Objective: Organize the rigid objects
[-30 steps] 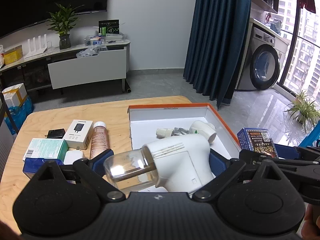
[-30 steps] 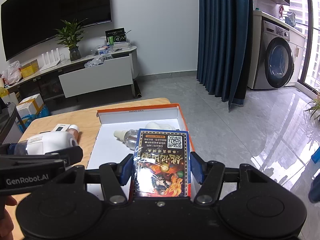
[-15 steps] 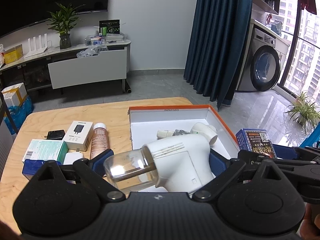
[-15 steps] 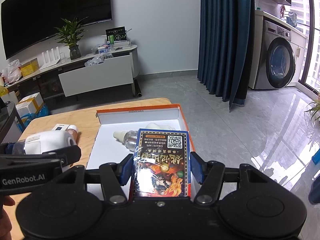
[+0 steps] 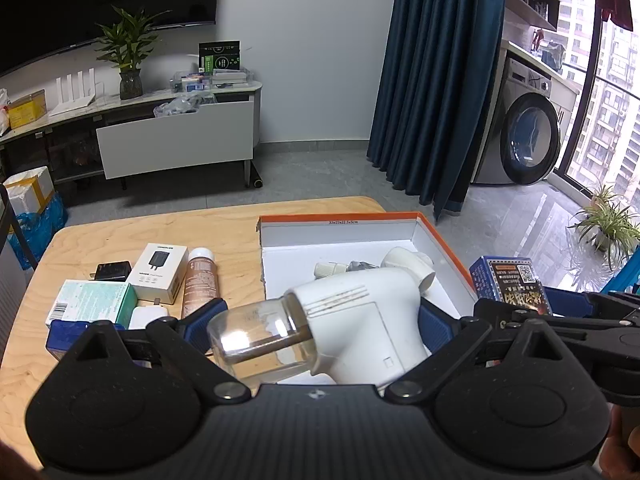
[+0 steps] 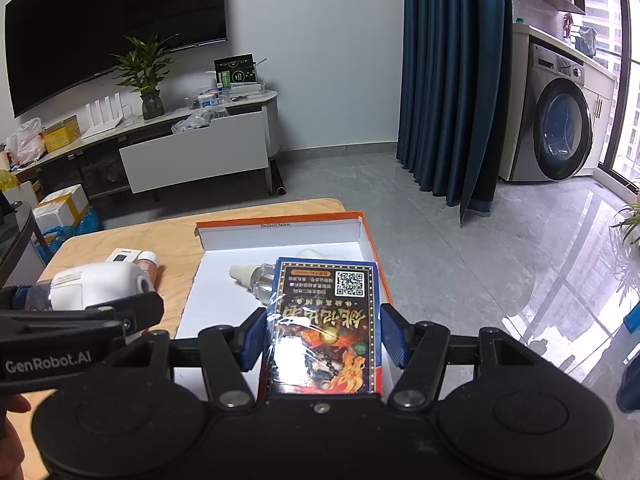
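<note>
My left gripper (image 5: 320,320) is shut on a white handheld device with a clear jar end (image 5: 352,320), held above the near edge of the orange-rimmed white box (image 5: 440,240). My right gripper (image 6: 323,332) is shut on a blue printed card box (image 6: 326,320), held over the box's right side (image 6: 372,248). Inside the box lie a small clear bottle with a white cap (image 6: 256,276) and a white pipe fitting (image 5: 408,264). The card box also shows in the left wrist view (image 5: 510,284).
On the wooden table (image 5: 160,228) left of the box lie a white charger box (image 5: 158,272), a pinkish bottle (image 5: 200,280), a black adapter (image 5: 112,271), a green-white carton (image 5: 92,302) and a blue box (image 5: 64,330). Floor lies beyond the table's far edge.
Both grippers have drifted slightly with their loads; the box and table look a little farther in the right wrist view. Nothing was let go or taken.
</note>
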`<state>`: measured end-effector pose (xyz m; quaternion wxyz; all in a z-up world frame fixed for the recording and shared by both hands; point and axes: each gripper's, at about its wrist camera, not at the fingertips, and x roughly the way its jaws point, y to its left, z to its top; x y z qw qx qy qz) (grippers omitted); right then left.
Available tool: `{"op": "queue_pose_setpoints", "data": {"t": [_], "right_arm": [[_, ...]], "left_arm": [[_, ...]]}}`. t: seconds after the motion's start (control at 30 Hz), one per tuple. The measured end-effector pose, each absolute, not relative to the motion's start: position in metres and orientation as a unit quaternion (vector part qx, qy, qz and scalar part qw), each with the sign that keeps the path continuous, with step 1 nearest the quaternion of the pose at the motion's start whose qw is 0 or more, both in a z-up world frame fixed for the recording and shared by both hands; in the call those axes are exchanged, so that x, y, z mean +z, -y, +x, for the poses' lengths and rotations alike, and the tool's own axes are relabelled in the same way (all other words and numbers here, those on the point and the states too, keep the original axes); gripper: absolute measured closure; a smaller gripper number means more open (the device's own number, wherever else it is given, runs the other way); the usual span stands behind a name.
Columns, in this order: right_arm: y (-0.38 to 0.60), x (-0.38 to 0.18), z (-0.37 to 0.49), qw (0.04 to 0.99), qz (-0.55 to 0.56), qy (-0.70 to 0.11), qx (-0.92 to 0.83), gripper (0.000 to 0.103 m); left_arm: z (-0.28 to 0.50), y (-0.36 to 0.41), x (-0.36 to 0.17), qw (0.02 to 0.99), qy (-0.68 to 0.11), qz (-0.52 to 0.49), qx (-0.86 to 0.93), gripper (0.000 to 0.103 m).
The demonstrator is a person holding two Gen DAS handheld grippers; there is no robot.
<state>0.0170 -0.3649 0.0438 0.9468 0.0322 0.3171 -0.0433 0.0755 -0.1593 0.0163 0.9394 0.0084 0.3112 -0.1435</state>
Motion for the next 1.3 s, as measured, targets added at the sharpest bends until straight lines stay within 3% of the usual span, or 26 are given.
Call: {"op": "queue_pose_setpoints", "data": {"t": [1.3], "right_arm": [[0.372, 0.043, 0.024, 0.944, 0.031, -0.328, -0.039, 0.031]], "left_arm": [[0.078, 0.155, 0.017, 0.938, -0.317, 0.000, -0.139, 0.003]]}}
